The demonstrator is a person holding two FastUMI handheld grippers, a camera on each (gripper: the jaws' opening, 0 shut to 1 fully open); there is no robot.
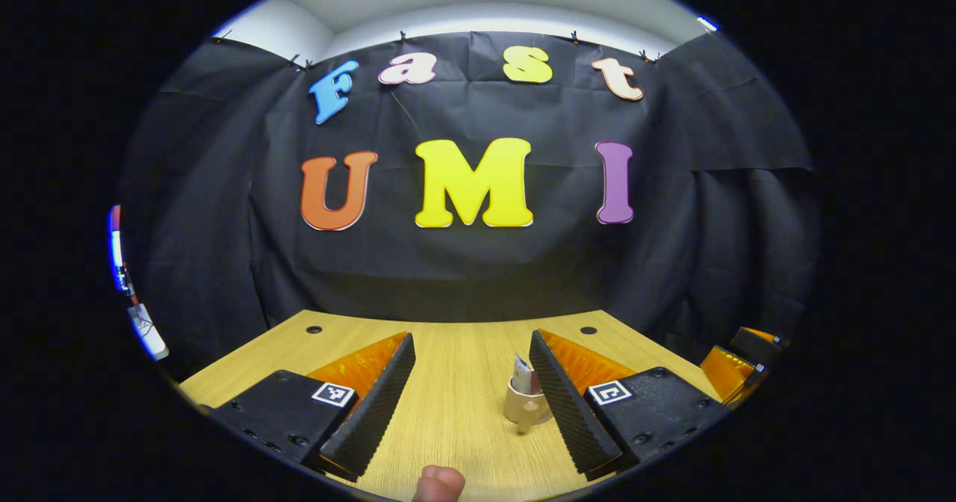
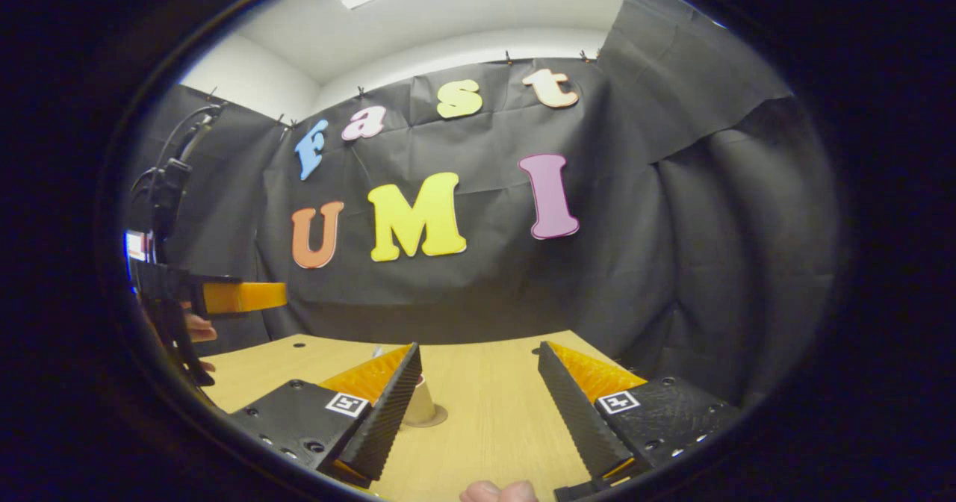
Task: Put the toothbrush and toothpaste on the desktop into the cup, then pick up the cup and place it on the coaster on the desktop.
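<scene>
Pale wooden surface (image 1: pixel 455 405) backed by black cloth wall (image 1: pixel 478 263). Beige cup (image 1: pixel 525 405) stood on round coaster (image 2: pixel 433 417). Left tool (image 1: pixel 472 356) and right tool (image 2: pixel 478 364) spread wide, nothing held.

A matt, pale wood-grain desktop (image 1: pixel 455 405) was seen; ribbed pads (image 1: pixel 373 405) were shown; creased, matt cloth (image 2: pixel 672 211) was hung behind.

The cup (image 1: pixel 526 405) was a small beige one, standing upright on the wooden desktop (image 1: pixel 455 405). In the left gripper view a white tube-like item, probably the toothpaste (image 1: pixel 522 373), stood in it, its top above the rim. In the right gripper view the cup (image 2: pixel 420 406) sat on a thin round tan coaster (image 2: pixel 432 417). The toothbrush could not be made out with certainty.
</scene>
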